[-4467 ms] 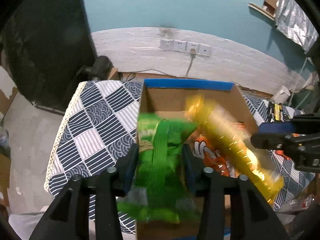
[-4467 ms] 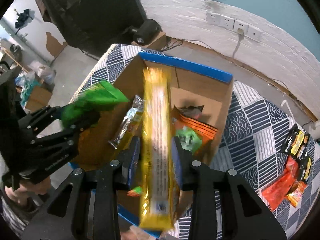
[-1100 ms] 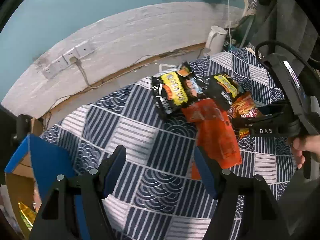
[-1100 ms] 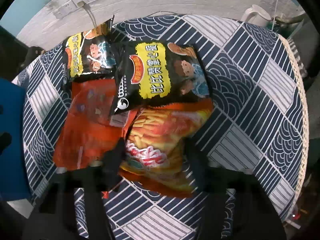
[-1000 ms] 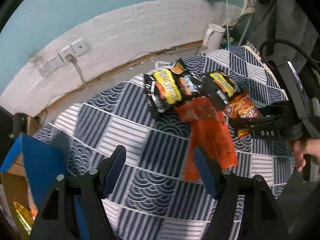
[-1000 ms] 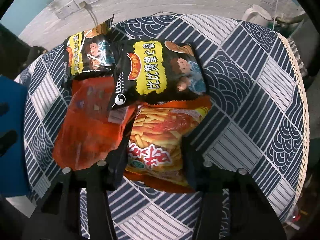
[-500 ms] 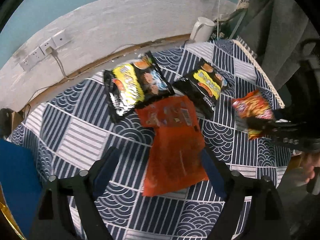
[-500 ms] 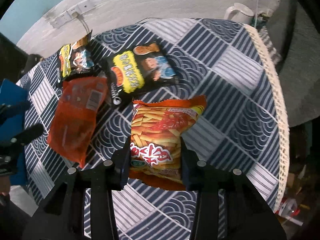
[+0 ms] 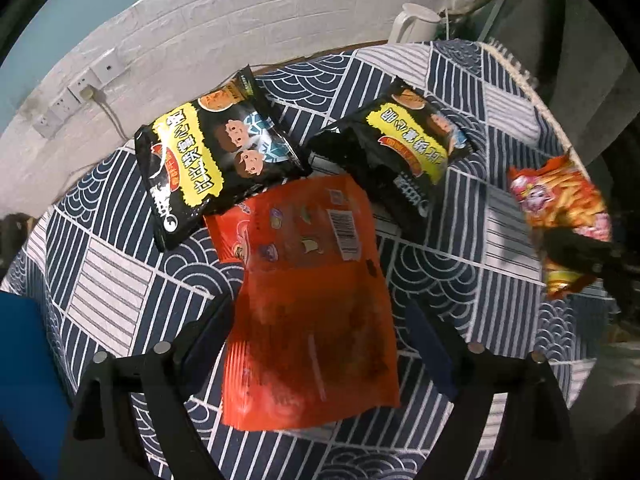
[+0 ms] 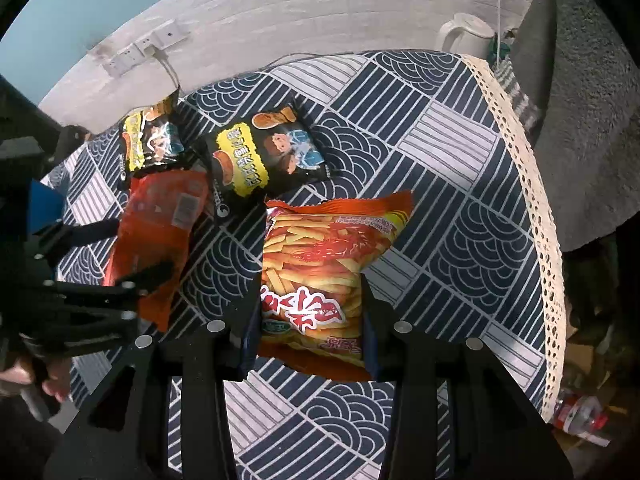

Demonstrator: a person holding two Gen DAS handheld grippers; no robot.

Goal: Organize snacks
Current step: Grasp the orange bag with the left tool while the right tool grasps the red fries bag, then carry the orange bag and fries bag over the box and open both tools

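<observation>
Pickup of two snack packets is in hand, one per gripper, as a step toward sorting them. Right gripper (image 10: 306,332) has its jaws pinched on the lower end of the fries packet (image 10: 320,264); the packet appears lifted off the tabletop (image 10: 460,216), though its far end may be touching the cloth, which cannot be settled from these views. Left gripper (image 9: 316,344) has its jaws spread wide on either side of the orange packet (image 9: 308,300), which lies flat on the tabletop with its upper end tucked under the near black packet (image 9: 208,156). Judged next move: bring the left jaws together on the lower part of the orange packet, then draw it toward the operator so that it slides out from under the black packet without dragging that one along. A blue panel (image 9: 24,380) at the left edge of the left wrist view may be part of a container; its inside is not shown. Count of snacks visible: two black packets with yellow labels, the second black packet (image 9: 404,148) lying just beside the orange one; one orange packet; one fries packet. Total is four, of which three rest on the cloth and one is held. A white kettle (image 10: 466,32) stands beyond the far tabletop edge.
</observation>
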